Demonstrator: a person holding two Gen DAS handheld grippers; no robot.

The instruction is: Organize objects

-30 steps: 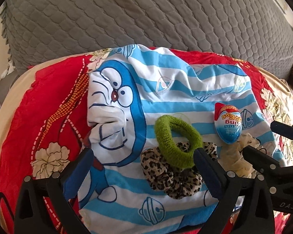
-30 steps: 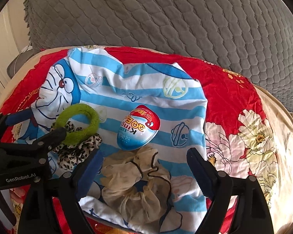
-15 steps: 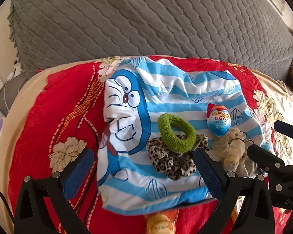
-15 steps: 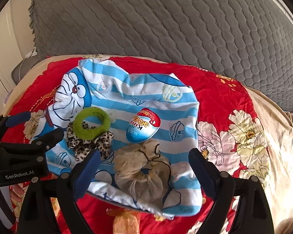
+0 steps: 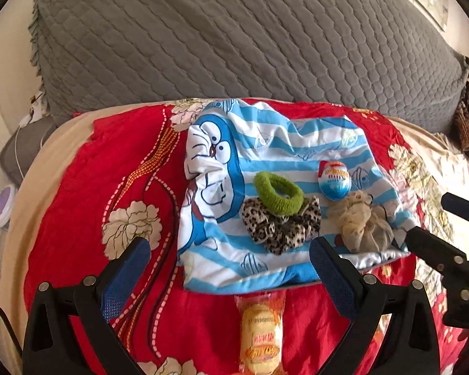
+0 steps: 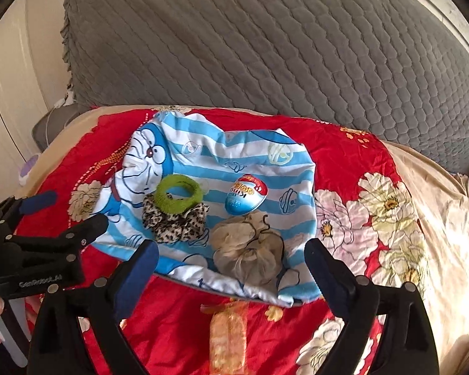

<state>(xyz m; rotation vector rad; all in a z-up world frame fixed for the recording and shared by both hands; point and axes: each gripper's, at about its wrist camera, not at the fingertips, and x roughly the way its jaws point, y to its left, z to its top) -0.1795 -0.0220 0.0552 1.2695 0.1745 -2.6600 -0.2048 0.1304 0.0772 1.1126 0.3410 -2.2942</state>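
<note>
Both the left gripper [image 5: 228, 268] and the right gripper [image 6: 231, 265] are empty; the left stands spread, the right's jaws are opening. The wrapped snack [image 5: 261, 334], bottom centre below the striped cloth [image 5: 281, 156], looks light, crinkly and crushable. Pinch it gently across its short sides.

Home bedroom: red floral bedspread [image 5: 78, 193], grey quilted cover [image 5: 234, 37].

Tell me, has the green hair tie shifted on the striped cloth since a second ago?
No. The green hair tie still overlaps the leopard scrunchie, left of the egg toy.
</note>
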